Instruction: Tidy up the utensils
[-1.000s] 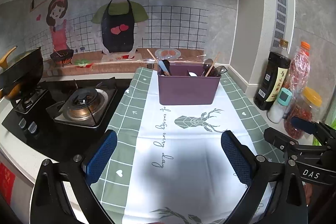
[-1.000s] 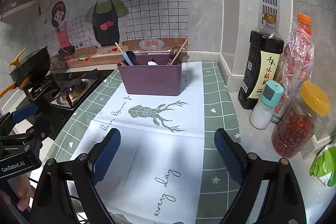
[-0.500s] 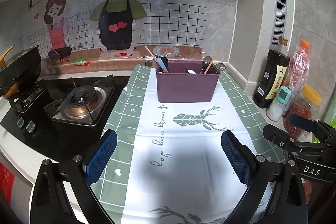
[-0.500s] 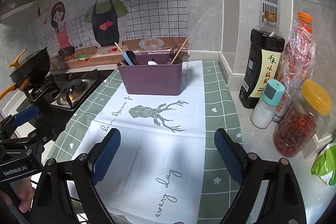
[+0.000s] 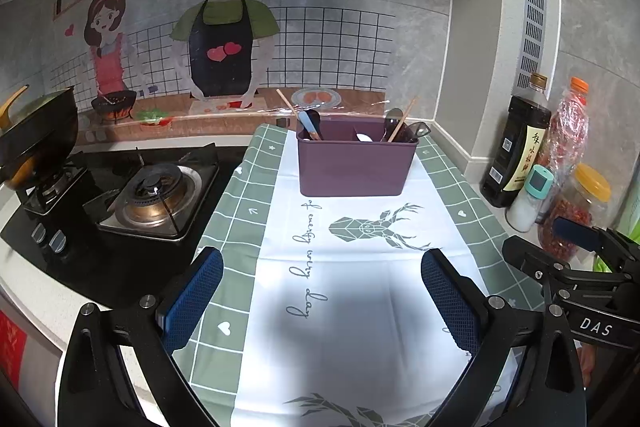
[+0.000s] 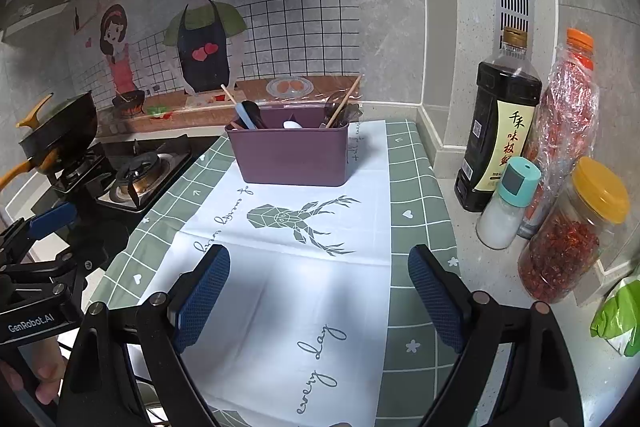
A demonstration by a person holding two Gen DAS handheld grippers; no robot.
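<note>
A purple utensil box (image 5: 354, 167) (image 6: 290, 159) stands at the far end of a green and white deer-print cloth (image 5: 352, 279) (image 6: 304, 267), near the wall. Chopsticks (image 5: 401, 119) (image 6: 343, 101), a light blue handle (image 5: 310, 123) (image 6: 244, 117), dark spoons and a white spoon (image 5: 363, 137) stick out of it. My left gripper (image 5: 322, 291) hovers open over the near cloth, nothing between its blue pads. My right gripper (image 6: 320, 291) is also open and empty, over the cloth's right half. Each gripper shows at the edge of the other's view.
A gas hob (image 5: 152, 195) (image 6: 140, 175) lies left of the cloth, with a black pan (image 5: 36, 135) (image 6: 60, 129) on its far burner. Right of the cloth stand a soy sauce bottle (image 6: 500, 123), a salt shaker (image 6: 508, 203), a chilli jar (image 6: 576, 231) and a chilli-filled bottle (image 6: 568, 115).
The views shifted only slightly; the box sits a touch lower in the left wrist view. Both grippers stay open and empty.
</note>
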